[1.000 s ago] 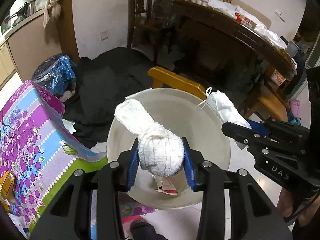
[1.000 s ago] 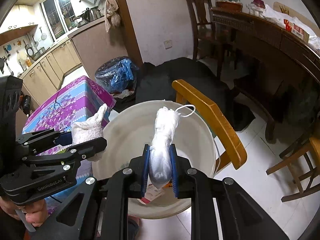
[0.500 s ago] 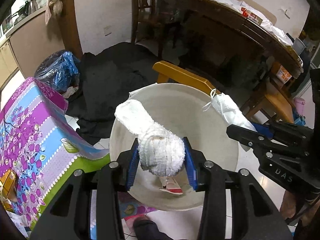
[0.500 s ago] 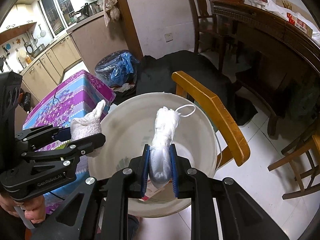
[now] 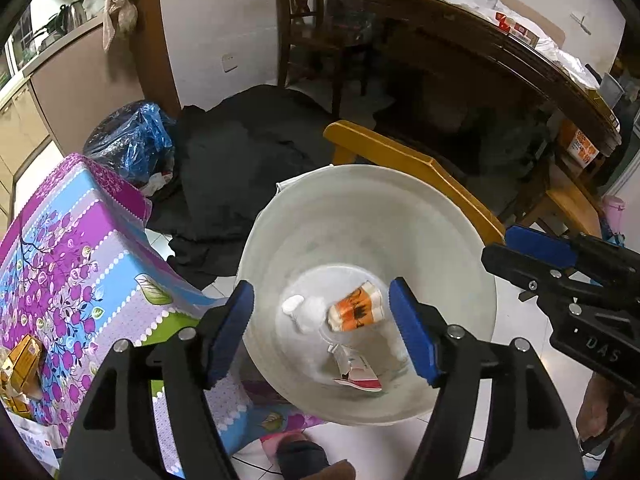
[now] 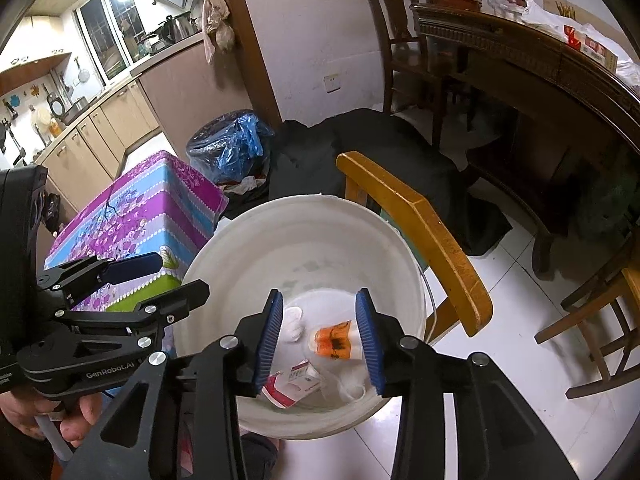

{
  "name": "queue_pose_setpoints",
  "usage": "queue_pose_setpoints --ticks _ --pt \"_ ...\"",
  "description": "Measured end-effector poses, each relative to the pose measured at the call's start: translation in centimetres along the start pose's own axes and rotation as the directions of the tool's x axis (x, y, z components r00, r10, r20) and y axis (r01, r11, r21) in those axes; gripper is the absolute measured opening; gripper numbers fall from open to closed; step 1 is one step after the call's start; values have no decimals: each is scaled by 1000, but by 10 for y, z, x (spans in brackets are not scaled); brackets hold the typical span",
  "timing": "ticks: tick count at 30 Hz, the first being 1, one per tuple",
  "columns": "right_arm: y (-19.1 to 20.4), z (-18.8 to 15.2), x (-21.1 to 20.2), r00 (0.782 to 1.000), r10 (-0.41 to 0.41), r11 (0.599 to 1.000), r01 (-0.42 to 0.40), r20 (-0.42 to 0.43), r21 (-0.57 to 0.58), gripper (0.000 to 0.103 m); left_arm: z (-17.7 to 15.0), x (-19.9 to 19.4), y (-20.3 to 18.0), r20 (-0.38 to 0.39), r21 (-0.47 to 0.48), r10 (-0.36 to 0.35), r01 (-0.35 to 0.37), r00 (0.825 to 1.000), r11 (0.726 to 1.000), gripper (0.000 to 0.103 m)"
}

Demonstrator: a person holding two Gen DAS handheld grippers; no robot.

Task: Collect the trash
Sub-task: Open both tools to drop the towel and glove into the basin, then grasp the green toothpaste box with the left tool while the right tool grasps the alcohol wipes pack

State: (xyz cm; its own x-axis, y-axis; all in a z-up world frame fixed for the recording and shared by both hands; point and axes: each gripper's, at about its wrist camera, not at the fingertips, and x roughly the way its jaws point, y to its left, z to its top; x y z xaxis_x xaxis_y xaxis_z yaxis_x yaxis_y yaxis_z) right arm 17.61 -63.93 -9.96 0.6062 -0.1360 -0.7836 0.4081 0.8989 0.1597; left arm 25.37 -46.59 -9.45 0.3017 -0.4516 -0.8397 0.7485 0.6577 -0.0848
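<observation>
I have both tools poised above the white bucket point(image 5: 472, 240), angled down into its mouth so that anything let go falls inside, not on the floor. The left gripper point(image 5: 322, 320) has its jaws opening with nothing between the blue pads; the right gripper point(image 6: 320, 334) is opening too, and is likewise empty. The trash lies below and ahead of the fingertips, on the bucket's bottom: a white wad point(image 5: 304, 314), an orange-printed cup point(image 5: 356, 312) on its side and a red-and-white wrapper point(image 5: 358, 376). The bucket stands just beside the yellow chair point(image 6: 432, 236) and the flowered table cover point(image 5: 68, 264), within easy reach of both hands.
</observation>
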Motion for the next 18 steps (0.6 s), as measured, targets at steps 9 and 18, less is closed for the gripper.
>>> queue_pose_setpoints --ticks 9,18 --pt "0 -1 0 1000 2 1000 -2 1 -2 39 0 -1 -1 4 3 1 -1 1000 1000 67" --pt "0 0 0 1000 2 1000 -2 3 -1 39 -1 -3 -1 7 4 3 -3 1000 1000 67"
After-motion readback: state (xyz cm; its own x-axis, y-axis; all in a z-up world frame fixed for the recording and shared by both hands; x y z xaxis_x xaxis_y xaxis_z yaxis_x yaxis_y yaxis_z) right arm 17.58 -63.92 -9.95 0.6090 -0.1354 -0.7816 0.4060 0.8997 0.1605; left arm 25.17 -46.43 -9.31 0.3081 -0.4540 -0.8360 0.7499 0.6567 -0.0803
